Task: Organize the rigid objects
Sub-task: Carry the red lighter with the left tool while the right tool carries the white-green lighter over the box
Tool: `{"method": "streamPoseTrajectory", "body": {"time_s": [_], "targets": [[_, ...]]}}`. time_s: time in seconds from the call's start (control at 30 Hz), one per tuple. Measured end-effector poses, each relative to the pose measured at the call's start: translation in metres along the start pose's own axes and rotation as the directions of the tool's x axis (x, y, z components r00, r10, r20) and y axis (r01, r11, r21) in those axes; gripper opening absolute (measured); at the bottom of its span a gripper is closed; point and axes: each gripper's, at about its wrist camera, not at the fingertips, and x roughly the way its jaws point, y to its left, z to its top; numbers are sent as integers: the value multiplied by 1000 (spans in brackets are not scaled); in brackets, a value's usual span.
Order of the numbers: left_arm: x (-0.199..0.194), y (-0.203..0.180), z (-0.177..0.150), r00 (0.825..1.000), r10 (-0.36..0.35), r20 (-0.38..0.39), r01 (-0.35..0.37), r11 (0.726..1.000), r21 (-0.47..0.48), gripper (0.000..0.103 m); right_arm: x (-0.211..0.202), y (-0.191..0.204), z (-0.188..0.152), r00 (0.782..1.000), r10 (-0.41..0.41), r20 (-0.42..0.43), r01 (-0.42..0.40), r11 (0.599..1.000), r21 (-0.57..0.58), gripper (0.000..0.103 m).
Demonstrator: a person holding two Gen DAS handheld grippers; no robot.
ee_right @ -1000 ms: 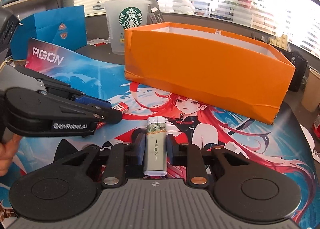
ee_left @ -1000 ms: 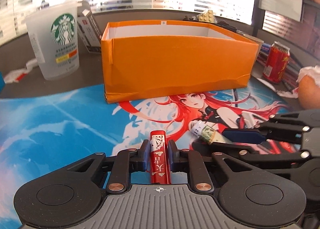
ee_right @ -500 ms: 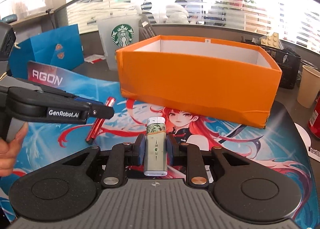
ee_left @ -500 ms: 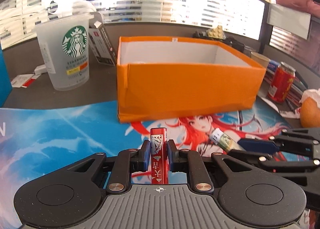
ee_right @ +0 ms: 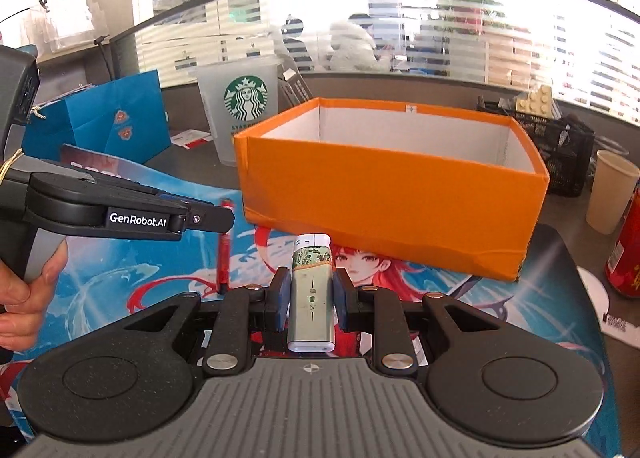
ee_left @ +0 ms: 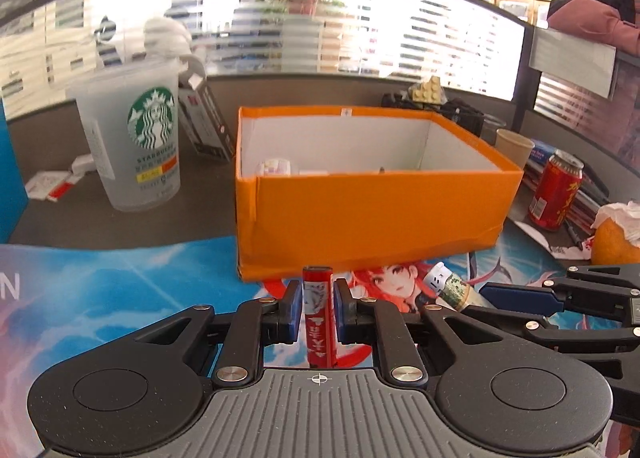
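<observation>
My left gripper (ee_left: 316, 298) is shut on a slim red lighter (ee_left: 318, 318) and holds it above the mat, just in front of the orange box (ee_left: 372, 214). My right gripper (ee_right: 308, 290) is shut on a white and green lighter (ee_right: 311, 298), also held above the mat before the orange box (ee_right: 392, 198). A few small items lie inside the box at its back left. The right gripper and its lighter (ee_left: 448, 286) show at the right of the left wrist view. The left gripper (ee_right: 208, 218) with the red lighter (ee_right: 224, 246) shows at the left of the right wrist view.
A Starbucks cup (ee_left: 132, 138) stands left of the box. A red can (ee_left: 556, 190), a paper cup (ee_left: 514, 146) and an orange (ee_left: 612, 246) are to the right. A blue paper bag (ee_right: 116, 122) stands far left. An anime desk mat (ee_right: 460, 298) covers the table.
Both grippers have risen with their lighters and moved closer to the orange box; its inside now shows in the left wrist view.
</observation>
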Motion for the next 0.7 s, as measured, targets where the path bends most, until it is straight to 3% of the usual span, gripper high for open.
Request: {"method": "streamPoseTrajectory", "body": {"time_s": [0.33,0.47,0.57,0.7], "targets": [[-13,1,20,999,12,52,-12,1000,11,15,-15,-7,22,998,-19,66,20,1000,-8,21],[-3,8,8,1000,17,4,-17,1000,-6,15,-4,-6,14,1000,-4,28,4,1000,-5,21],[15,11,-5,998,-20,-68,16,998,-54,15,12,-4,1,1000,14,-27,-14,1000,2,21],[30,3,-10,997,-16,-81,13,999,-42,16,25,-3,-10,998,13,-67,-12,1000,4,21]]}}
